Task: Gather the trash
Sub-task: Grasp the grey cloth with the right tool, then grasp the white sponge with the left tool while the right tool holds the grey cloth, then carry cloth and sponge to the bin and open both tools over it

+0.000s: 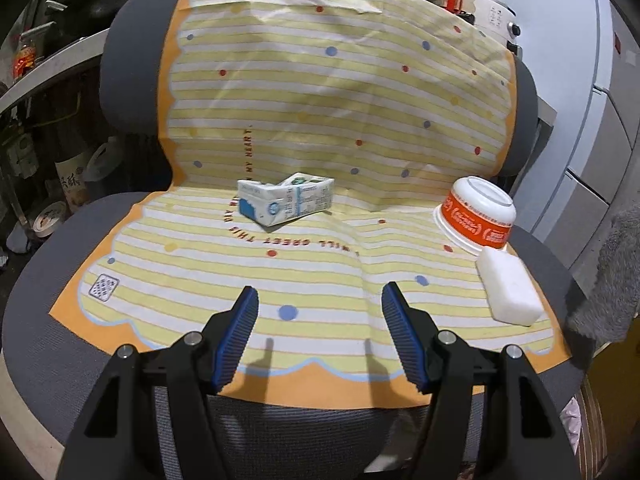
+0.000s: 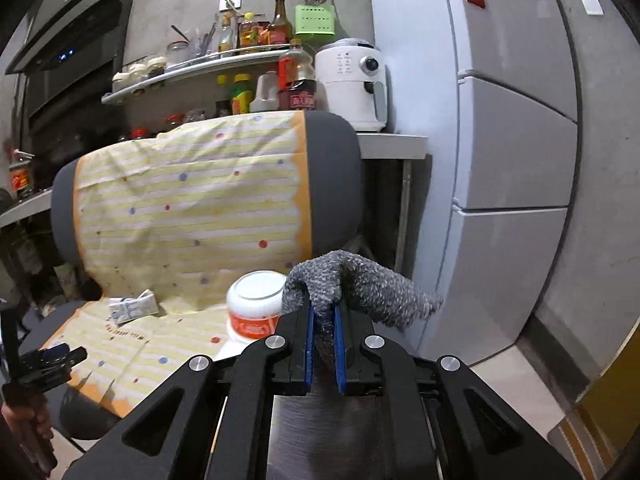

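Trash on the covered chair, left claw wide and empty, right claw pinching a grey cloth.

The grey office chair (image 1: 120,64) fills the left wrist view, draped in a yellow striped dotted cloth (image 1: 320,92). At about one o'clock from the left gripper (image 1: 316,300), whose jaws are spread wide with nothing between them, an upturned orange-and-white bowl (image 1: 478,216) sits on the seat, a white block (image 1: 510,292) touching its near side. At eleven o'clock lies a crushed milk carton (image 1: 286,200), near the fold of seat and back. The right gripper (image 2: 323,316) has its blue pads nearly together, clamped on a fuzzy grey cloth (image 2: 360,280).
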`<state>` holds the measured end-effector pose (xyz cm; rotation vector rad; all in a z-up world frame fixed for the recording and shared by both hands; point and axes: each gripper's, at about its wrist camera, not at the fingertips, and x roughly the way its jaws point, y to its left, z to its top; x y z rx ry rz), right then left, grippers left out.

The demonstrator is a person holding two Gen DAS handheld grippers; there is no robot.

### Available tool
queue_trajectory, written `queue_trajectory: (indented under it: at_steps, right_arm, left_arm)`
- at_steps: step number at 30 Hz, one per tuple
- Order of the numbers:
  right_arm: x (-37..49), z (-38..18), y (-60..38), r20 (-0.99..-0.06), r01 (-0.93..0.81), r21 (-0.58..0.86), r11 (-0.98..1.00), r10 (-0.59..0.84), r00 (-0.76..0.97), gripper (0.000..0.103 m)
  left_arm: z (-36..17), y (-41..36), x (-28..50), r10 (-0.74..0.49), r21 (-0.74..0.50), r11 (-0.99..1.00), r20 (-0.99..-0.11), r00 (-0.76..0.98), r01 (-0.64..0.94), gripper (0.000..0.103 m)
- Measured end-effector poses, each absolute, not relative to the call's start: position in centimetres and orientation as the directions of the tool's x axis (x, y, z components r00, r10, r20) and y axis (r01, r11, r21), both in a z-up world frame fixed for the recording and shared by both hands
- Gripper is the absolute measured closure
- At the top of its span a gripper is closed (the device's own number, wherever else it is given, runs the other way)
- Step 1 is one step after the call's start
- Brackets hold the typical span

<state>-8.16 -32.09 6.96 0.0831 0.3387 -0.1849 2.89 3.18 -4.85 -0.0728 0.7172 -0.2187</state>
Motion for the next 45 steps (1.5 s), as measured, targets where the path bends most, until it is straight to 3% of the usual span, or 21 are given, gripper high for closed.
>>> queue_trajectory:
  at_steps: [7, 11, 15, 17, 20, 24, 28, 31, 34, 45]
  right_arm:
    - [-0.3, 1.7, -31.2, -0.494, 0.156, 0.029, 0.987, -0.122, 0.861, 0.094]
    - [2.8, -2.6, -31.4, -0.613, 0.116, 0.148, 0.982, -0.001, 0.79, 0.094]
    - [3.1, -5.8, -32.4, -0.672, 0.154, 0.201, 0.968, 0.022, 0.741, 0.094]
    - [1.8, -6.2, -33.5, -0.659, 0.187, 0.215, 0.959, 0.001, 0.752, 0.094]
    - [-1.0, -5.3, -35.3, -0.611, 0.224, 0.241, 0.944, -0.031, 0.791, 0.094]
    - [-4.0, -3.5, -36.9, -0.566, 0.239, 0.243, 0.94, -0.063, 0.822, 0.094]
    - [-6.0, -2.4, -37.5, -0.538, 0.232, 0.268, 0.935, -0.055, 0.841, 0.093]
    - [-7.0, -2.3, -37.7, -0.529, 0.216, 0.295, 0.931, -0.029, 0.848, 0.093]
    - [-7.7, -2.3, -37.6, -0.526, 0.21, 0.301, 0.93, -0.022, 0.85, 0.093]
    - [-11.4, 0.1, -36.9, -0.453, 0.152, 0.334, 0.93, 0.017, 0.891, 0.093]
  left_arm:
    - [-4.3, 0.7, 3.1, -0.233, -0.112, 0.971, -0.647, 0.726, 0.212, 0.04]
    - [-4.4, -1.0, 3.2, -0.257, -0.111, 0.963, -0.654, 0.711, 0.247, 0.039]
    - [-4.7, -5.9, 3.0, -0.356, -0.122, 0.919, -0.664, 0.657, 0.375, 0.029]
    - [-5.1, -8.4, 2.8, -0.39, -0.124, 0.897, -0.671, 0.63, 0.424, 0.018]
    - [-6.4, -13.2, 2.3, -0.42, -0.1, 0.863, -0.686, 0.594, 0.495, 0.014]
    - [-7.8, -17.1, 2.7, -0.428, -0.106, 0.85, -0.71, 0.56, 0.515, 0.013]
    - [-9.3, -19.5, 3.9, -0.359, -0.075, 0.878, -0.757, 0.546, 0.472, 0.013]
    - [-10.1, -20.4, 4.6, -0.333, -0.063, 0.883, -0.783, 0.525, 0.465, 0.016]
    - [-10.6, -20.8, 4.6, -0.306, -0.035, 0.883, -0.798, 0.519, 0.467, 0.036]
    - [-4.9, -16.0, -1.8, -0.451, -0.138, 0.86, -0.653, 0.608, 0.491, 0.038]
